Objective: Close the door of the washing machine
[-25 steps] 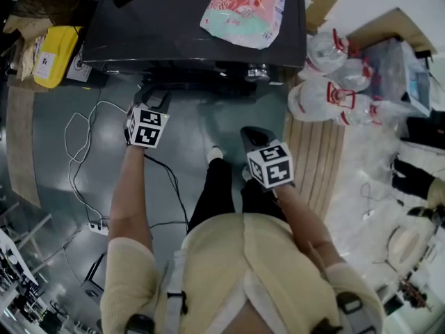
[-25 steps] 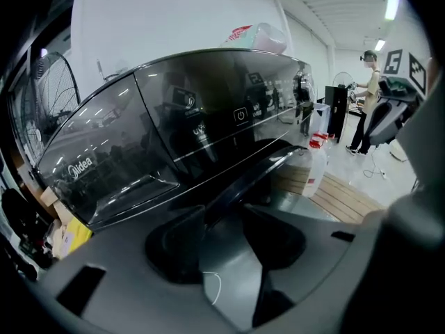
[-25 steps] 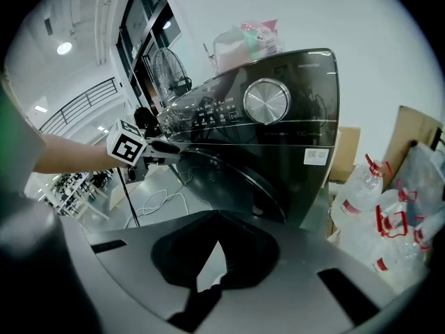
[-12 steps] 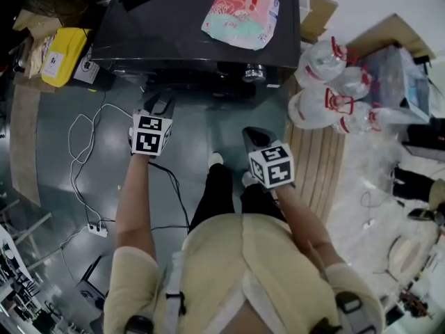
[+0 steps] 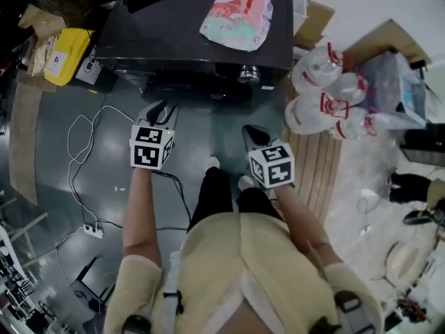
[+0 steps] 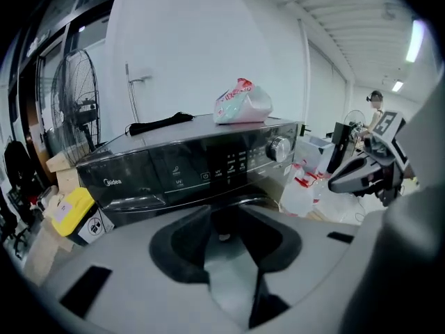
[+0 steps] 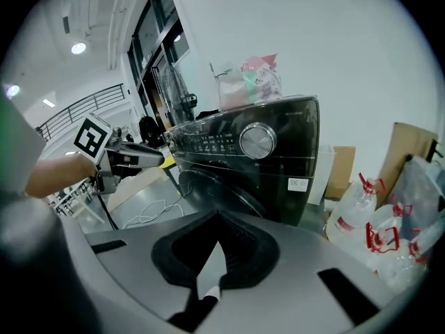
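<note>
The jaws of the left gripper point(image 5: 158, 110) are being closed on nothing; those of the right gripper point(image 5: 252, 133) are being held pressed together, empty. The round dark door point(image 7: 212, 186) is being seen flush in the front of the black washing machine point(image 5: 181, 40); if unlatched, it could swing open.

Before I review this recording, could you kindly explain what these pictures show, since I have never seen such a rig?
A person holds a handheld claw in each hand. The head view looks down from a camera on the person's head; each gripper view comes from a camera riding on one claw. Ahead stands a dark washing machine with a pink-and-green bag on top; water bottles stand beside it. The left claw is closing with nothing between its jaws; the right claw is shut and empty. Neither touches the machine.
</note>
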{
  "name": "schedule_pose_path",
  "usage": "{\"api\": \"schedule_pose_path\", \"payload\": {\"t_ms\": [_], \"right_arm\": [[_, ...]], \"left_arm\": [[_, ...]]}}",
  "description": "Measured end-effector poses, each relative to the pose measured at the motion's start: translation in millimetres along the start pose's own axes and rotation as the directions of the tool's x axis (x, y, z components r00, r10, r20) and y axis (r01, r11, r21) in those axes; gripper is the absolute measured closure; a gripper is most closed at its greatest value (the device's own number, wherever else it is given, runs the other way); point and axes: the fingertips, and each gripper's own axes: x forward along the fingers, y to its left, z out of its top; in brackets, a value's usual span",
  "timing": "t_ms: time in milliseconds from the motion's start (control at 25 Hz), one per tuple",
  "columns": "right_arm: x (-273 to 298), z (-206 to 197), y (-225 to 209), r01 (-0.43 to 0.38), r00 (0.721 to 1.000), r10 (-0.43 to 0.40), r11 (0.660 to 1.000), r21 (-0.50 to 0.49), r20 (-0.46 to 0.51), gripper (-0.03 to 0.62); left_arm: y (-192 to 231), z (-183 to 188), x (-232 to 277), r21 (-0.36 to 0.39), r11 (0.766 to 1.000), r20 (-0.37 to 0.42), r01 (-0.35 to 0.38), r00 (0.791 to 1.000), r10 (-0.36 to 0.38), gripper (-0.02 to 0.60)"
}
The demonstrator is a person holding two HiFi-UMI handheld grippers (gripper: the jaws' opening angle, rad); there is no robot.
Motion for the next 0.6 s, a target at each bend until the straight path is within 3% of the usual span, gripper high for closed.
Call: {"api": "schedule_pose_path", "payload": {"t_ms": [600], "right_arm": [[-14.0,34.4,-2.3,-0.002,0.995,0.001,1.0,0.007,0.095,0.589]], "left_arm": [[-34.4,-2.2,-40.6,-0.167,0.986,0.02,-0.015,1.0,0.019,0.48]]}}
